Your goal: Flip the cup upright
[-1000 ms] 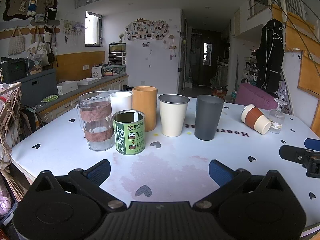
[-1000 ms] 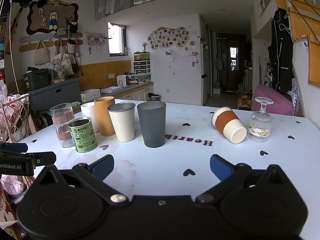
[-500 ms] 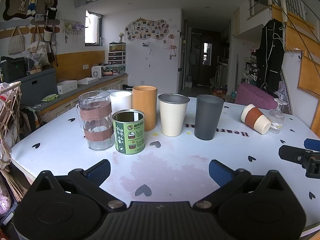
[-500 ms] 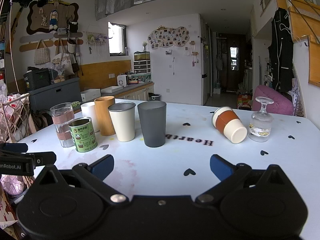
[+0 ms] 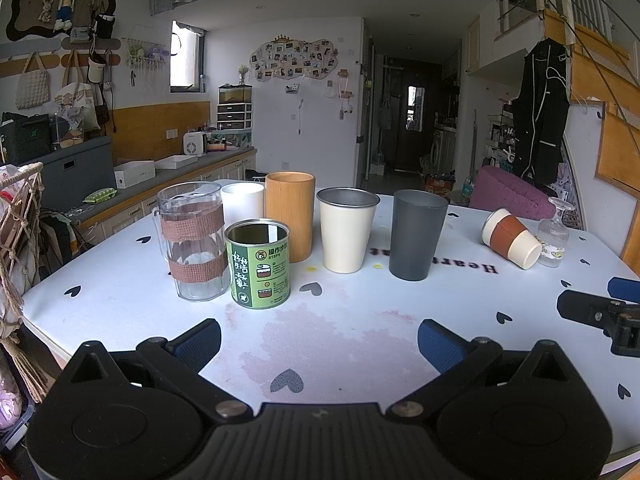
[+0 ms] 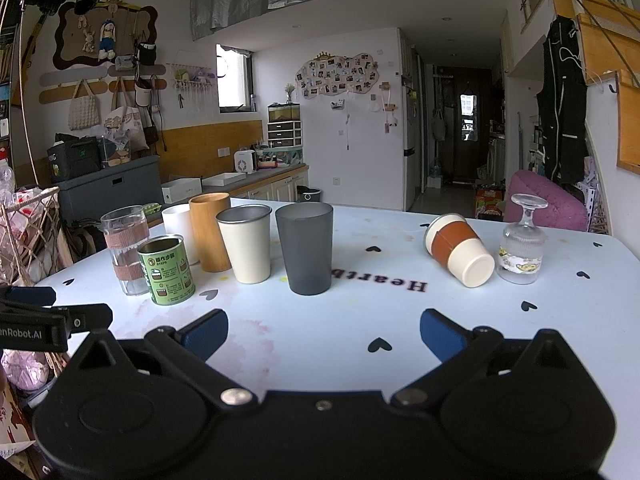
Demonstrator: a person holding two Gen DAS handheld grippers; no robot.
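Note:
A cream cup with a brown sleeve [image 6: 458, 253] lies on its side on the white table [image 6: 360, 320], base toward me; it also shows in the left wrist view [image 5: 510, 238] at the far right. A stemmed glass [image 6: 522, 240] stands upside down just right of it, also in the left wrist view [image 5: 554, 236]. My right gripper [image 6: 323, 332] is open and empty, low over the table's near edge, well short of the cup. My left gripper [image 5: 319, 344] is open and empty in front of the row of upright cups.
Upright in a row stand a clear glass with fabric bands [image 5: 192, 240], a green tin [image 5: 258, 264], a white cup [image 5: 242, 204], a wooden cup [image 5: 290, 214], a cream metal cup [image 5: 346, 234] and a grey cup [image 5: 416, 234]. A woven basket [image 6: 32, 236] stands left of the table.

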